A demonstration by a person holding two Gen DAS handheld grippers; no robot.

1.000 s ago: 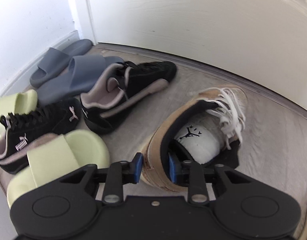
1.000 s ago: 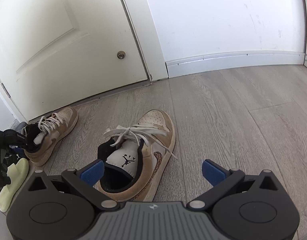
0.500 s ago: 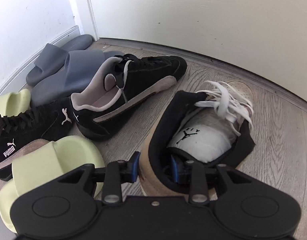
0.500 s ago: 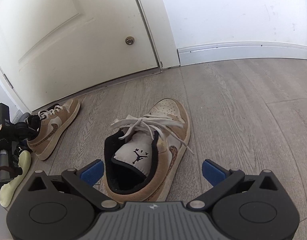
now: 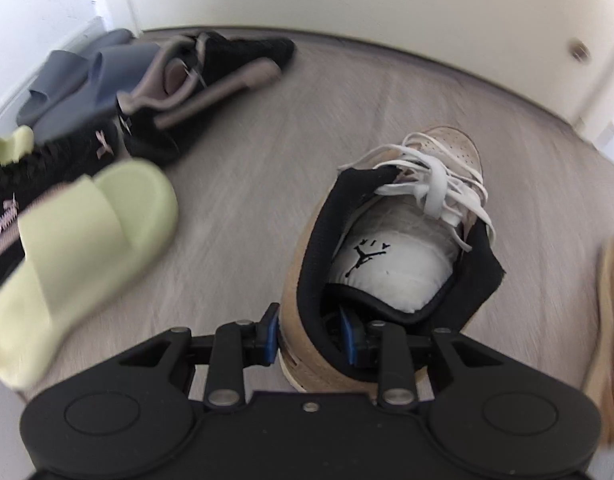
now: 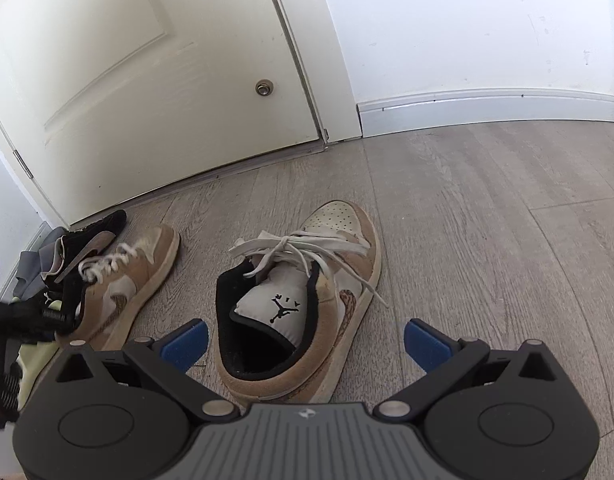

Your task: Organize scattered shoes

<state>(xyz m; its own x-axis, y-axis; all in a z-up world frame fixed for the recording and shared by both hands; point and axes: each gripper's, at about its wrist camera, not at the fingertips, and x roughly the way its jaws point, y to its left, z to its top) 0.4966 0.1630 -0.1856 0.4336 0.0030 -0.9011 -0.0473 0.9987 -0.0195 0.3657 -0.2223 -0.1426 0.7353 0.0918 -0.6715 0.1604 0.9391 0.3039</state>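
The left claw (image 5: 309,334) is clamped on the heel collar of a tan sneaker (image 5: 391,248); the right claw (image 6: 305,344) gapes wide behind its mate (image 6: 303,300) on the floor (image 6: 487,208).

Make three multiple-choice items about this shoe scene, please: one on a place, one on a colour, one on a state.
1. Where do the left tongs grip the tan sneaker?
A. on the toe
B. on the heel collar
C. on the laces

2. What colour is the slide nearest the left tongs?
A. pale green
B. red
C. white

3. In what state are the right tongs?
A. shut on a sneaker
B. shut on a slide
C. open, holding nothing

Answers:
1 B: one blue pad sits outside the heel wall and the other inside the opening.
2 A: it is pale green, while the slides by the wall are grey-blue.
3 C: the blue pads stand wide apart, with the second tan sneaker on the floor beyond them.
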